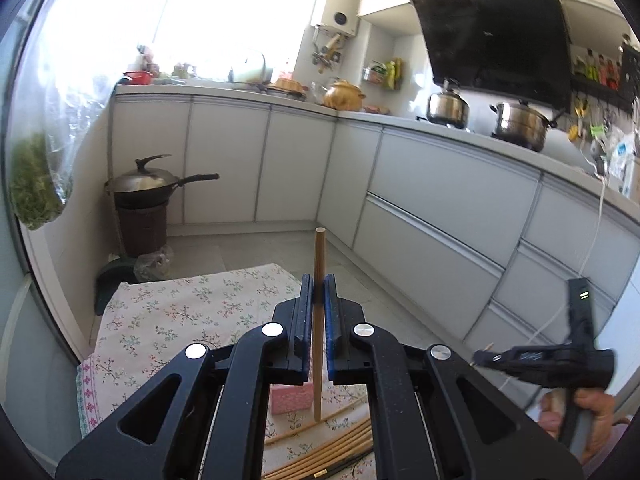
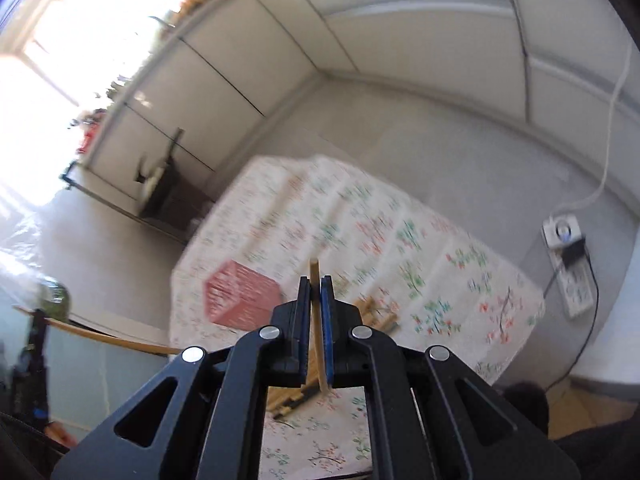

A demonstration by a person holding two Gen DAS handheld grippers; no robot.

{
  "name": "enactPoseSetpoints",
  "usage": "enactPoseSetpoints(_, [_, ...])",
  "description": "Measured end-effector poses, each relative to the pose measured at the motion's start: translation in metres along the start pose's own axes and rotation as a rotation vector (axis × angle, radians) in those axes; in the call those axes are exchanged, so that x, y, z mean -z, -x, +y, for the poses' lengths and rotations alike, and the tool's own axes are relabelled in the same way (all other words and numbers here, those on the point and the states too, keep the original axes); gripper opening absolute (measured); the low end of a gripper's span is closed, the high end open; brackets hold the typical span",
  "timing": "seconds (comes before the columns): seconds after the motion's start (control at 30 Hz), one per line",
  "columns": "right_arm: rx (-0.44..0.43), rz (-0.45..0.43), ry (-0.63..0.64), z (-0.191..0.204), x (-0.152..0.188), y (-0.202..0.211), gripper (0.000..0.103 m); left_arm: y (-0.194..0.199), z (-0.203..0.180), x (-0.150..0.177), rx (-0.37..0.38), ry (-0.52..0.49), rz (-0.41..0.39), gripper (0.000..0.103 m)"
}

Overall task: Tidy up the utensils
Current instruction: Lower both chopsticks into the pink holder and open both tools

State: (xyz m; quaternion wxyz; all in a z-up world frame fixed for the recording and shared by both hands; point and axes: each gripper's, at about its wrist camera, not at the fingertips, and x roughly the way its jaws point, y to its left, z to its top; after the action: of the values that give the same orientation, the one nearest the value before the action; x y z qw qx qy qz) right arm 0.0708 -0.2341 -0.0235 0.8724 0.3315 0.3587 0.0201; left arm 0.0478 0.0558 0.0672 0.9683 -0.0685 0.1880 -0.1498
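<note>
**A:** What have I got in each hand right now?

**B:** My left tool is clamped on a single chopstick, a plain round wooden rod, pale tan and smooth. It stands nearly upright between the blue pads, its blunt end poking above the tips and its lower end hanging below the jaws.

**A:** And the other side?

**B:** My right tool is pressed together on a second chopstick, the same light wood, though this one looks flatter and squarer where it shows above the tips. The view there is smeared, so I can't read much more.

**A:** Where are the rest?

**B:** Beneath and slightly ahead of my left tool lies a loose bundle of chopsticks, mostly tan with one darker stick along its edge. They rest on the surface, which is covered by a floral cloth, thin and creased. A pink box sits just behind them, to the left of my right tool; I judge it's the holder the sticks belong in.

**A:** Why grip them crosswise like that?

**B:** I'd say pinching each one mid-length keeps it from swinging, and one stick per tool lets me pair them. The smooth wood could slip through the pads if I tilt too far.
</note>
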Motion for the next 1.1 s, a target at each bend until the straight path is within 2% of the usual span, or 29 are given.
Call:
enactPoseSetpoints(0.17, [-0.091,-0.115,0.072,0.046,-0.039,0.031,0.005,-0.01,0.008,-0.019,-0.048,0.064,-0.043,0.005])
enactPoseSetpoints(0.37, [-0.152,-0.13,0.082,0.075,-0.071,0.022,0.005,-0.042,0.026,-0.028,-0.118,0.147,-0.061,0.005])
enactPoseSetpoints(0.5, [-0.173,-0.101,0.093,0.091,-0.079,0.005,0.005,-0.073,0.039,-0.018,-0.139,0.191,-0.009,0.006])
enactPoseSetpoints(0.57, [-0.178,-0.079,0.095,0.094,-0.078,-0.007,0.005,-0.09,0.046,-0.005,-0.128,0.227,0.051,0.008])
enactPoseSetpoints(0.6, [-0.18,-0.07,0.094,0.094,-0.077,-0.012,0.005,-0.095,0.049,0.0,-0.132,0.244,0.077,0.012])
enactPoseSetpoints(0.67, [-0.179,-0.044,0.097,0.097,-0.074,-0.024,0.005,-0.094,0.055,0.005,-0.146,0.276,0.083,0.021])
enactPoseSetpoints(0.83, [-0.145,-0.012,0.121,0.1,-0.068,-0.043,0.005,-0.056,0.071,-0.011,-0.206,0.328,-0.037,0.043])
enactPoseSetpoints(0.93, [-0.125,0.017,0.132,0.102,-0.066,-0.056,0.005,-0.038,0.08,-0.018,-0.218,0.368,-0.086,0.047])
enactPoseSetpoints(1.1, [-0.095,0.048,0.157,0.111,-0.066,-0.076,0.006,-0.04,0.077,-0.021,-0.246,0.334,-0.075,0.047])
